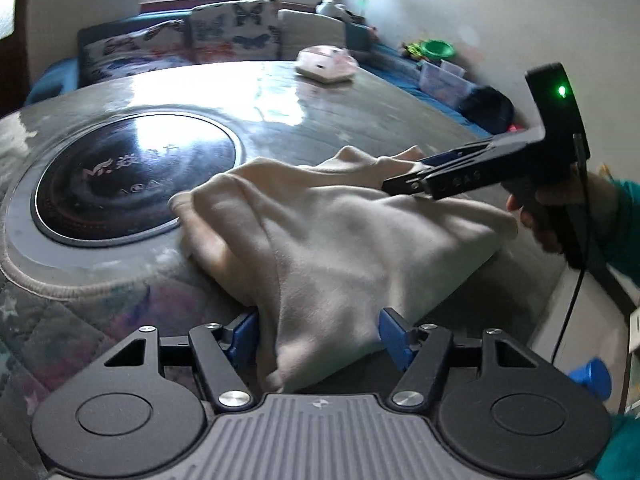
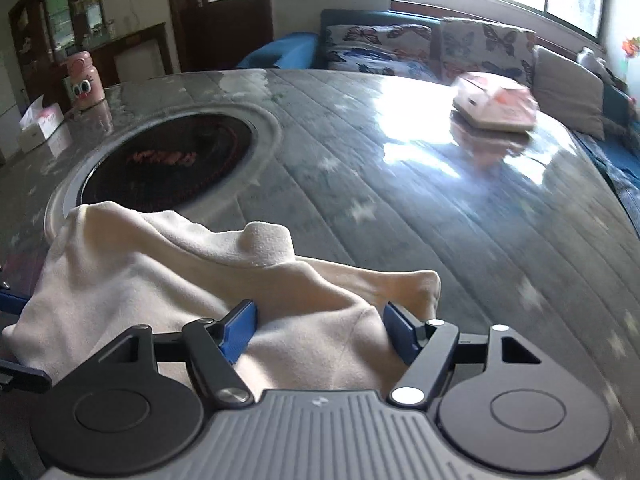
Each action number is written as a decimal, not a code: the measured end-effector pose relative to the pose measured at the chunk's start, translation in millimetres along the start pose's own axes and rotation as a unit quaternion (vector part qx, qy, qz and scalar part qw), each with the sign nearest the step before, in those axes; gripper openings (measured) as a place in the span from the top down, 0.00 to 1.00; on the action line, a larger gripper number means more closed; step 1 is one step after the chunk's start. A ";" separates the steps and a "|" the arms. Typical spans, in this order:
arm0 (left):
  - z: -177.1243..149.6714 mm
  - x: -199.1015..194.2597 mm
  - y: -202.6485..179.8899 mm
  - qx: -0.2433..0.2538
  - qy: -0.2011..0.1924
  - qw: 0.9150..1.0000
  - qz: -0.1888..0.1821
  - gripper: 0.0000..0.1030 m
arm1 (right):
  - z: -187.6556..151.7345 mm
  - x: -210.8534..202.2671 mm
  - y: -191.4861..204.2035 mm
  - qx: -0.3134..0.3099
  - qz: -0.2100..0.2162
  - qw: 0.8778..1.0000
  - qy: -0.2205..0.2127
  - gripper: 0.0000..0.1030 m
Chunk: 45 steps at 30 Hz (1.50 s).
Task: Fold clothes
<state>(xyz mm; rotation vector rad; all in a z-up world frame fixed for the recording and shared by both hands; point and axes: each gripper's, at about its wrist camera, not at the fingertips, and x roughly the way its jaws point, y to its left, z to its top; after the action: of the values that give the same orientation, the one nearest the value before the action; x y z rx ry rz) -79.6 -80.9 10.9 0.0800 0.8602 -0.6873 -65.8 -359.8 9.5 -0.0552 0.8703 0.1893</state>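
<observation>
A cream cloth garment (image 1: 340, 236) lies bunched on the grey quilted table (image 1: 280, 96), beside a round black inset plate (image 1: 136, 176). My left gripper (image 1: 318, 336) is open, its blue pads either side of the garment's near corner. My right gripper (image 1: 404, 184) reaches in from the right onto the garment's far edge. In the right wrist view the garment (image 2: 160, 276) spreads to the left, and my right gripper (image 2: 320, 330) is open, with a fold of the cloth lying between its blue pads.
A pink flat box (image 2: 496, 106) lies far across the table (image 2: 400, 200). A pink bottle (image 2: 84, 80) and tissue box (image 2: 40, 124) stand at the far left. A sofa with butterfly cushions (image 1: 232, 32) runs behind. The black inset plate (image 2: 168, 164) lies just beyond the garment.
</observation>
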 end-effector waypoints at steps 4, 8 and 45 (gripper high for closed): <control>1.0 -13.0 3.1 -0.011 -0.003 1.000 0.006 0.33 | -11.8 -23.6 -9.8 0.013 -0.014 1.000 -0.004 0.31; 10.6 -29.6 5.8 -0.025 -0.033 0.999 0.026 0.31 | -7.0 -42.2 -8.2 0.012 -0.003 0.999 -0.034 0.32; 2.9 -21.4 -15.3 -0.022 -0.045 0.999 -0.017 0.00 | 53.8 24.1 79.5 -0.079 0.062 0.995 -0.012 0.27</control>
<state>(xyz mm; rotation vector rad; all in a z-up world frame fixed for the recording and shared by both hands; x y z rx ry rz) -96.4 -82.6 31.4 -0.0053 0.7907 -0.6987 -25.0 -271.6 28.0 -0.1470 0.8347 0.3755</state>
